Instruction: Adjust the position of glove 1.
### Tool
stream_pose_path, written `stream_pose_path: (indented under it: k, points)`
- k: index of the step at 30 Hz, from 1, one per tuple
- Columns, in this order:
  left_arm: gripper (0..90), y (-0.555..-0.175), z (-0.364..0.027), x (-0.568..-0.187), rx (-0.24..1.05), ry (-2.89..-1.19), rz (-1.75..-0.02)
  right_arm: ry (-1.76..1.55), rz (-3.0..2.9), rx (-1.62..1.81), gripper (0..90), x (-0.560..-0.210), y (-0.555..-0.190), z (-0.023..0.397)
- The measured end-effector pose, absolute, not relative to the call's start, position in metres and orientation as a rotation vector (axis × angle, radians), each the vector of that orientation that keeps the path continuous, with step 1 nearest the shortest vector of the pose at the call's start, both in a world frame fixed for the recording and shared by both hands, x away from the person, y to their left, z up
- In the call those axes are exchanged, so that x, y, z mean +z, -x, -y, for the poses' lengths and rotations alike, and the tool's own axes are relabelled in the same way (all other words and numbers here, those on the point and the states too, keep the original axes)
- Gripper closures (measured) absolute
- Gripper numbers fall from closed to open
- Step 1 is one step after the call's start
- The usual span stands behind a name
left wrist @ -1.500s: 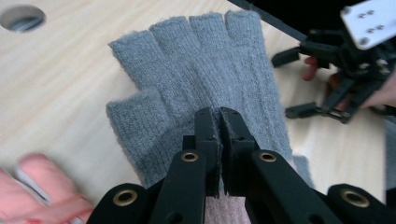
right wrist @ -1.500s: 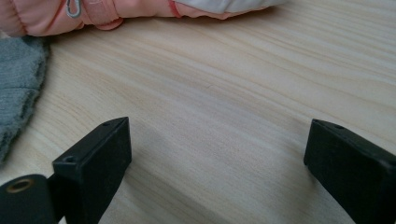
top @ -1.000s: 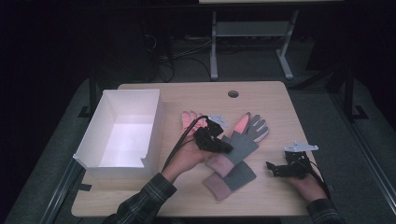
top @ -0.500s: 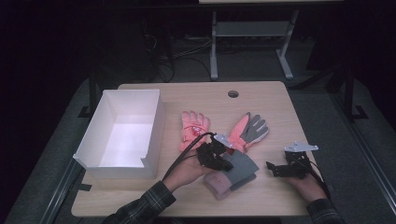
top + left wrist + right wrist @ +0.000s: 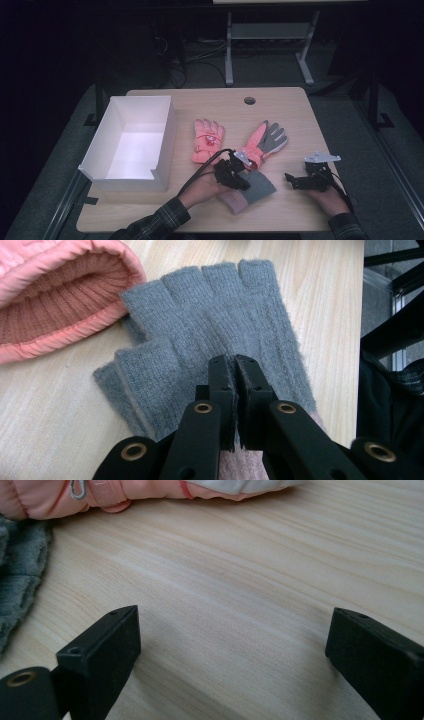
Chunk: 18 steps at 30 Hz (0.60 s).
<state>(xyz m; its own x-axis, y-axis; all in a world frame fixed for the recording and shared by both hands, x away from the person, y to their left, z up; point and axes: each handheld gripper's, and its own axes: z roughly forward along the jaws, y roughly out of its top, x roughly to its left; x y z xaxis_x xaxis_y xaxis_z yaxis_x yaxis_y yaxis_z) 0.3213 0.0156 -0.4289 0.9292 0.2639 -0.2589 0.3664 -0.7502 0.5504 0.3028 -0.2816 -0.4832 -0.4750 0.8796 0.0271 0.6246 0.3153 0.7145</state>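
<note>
A grey fingerless knit glove [image 5: 261, 186] with a pink cuff lies near the table's front edge. My left gripper [image 5: 243, 183] is shut on it, and its jaws pinch the knit at the palm [image 5: 235, 362], with the grey glove [image 5: 200, 325] spread flat beyond them. A pink glove [image 5: 207, 139] lies palm-down at mid-table. To its right a pink glove with a grey palm [image 5: 266, 140] lies aslant, its open cuff [image 5: 55, 305] close to the grey one. My right gripper [image 5: 290, 178] rests at the front right, open wide [image 5: 235, 630] over bare wood, pointing toward the grey glove [image 5: 17, 575].
A white open box [image 5: 131, 145] stands on the left part of the table [image 5: 295, 115]. A round cable hole [image 5: 249, 100] sits near the far edge. Bare wood lies between the two grippers and behind the gloves. A metal stand [image 5: 265, 45] is on the floor beyond.
My left gripper has drawn back from over the pink gloves toward the front edge and now pinches the grey glove, which sits slightly nearer the front. The right gripper has hardly moved.
</note>
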Motion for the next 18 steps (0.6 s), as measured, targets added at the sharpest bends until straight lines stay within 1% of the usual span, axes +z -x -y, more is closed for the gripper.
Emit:
stream_pose_path:
  k: [8, 13, 16, 18]
  points:
    - [86.5, -0.326, -0.015, -0.434, -0.193, -2.468, -0.453, -1.343, -2.219, 0.955, 7.0, -0.483, -0.303, 0.281]
    - [85.8, -0.328, -0.013, -0.440, -0.217, -2.466, -0.467, -1.342, -2.219, 0.955, 7.0, -0.483, -0.303, 0.282]
    - [82.4, -0.326, -0.014, -0.442, -0.199, -2.464, -0.459, -1.344, -2.218, 0.955, 7.0, -0.483, -0.303, 0.281]
    - [77.3, -0.325, -0.014, -0.441, -0.174, -2.473, -0.432, -1.343, -2.219, 0.955, 7.0, -0.483, -0.303, 0.281]
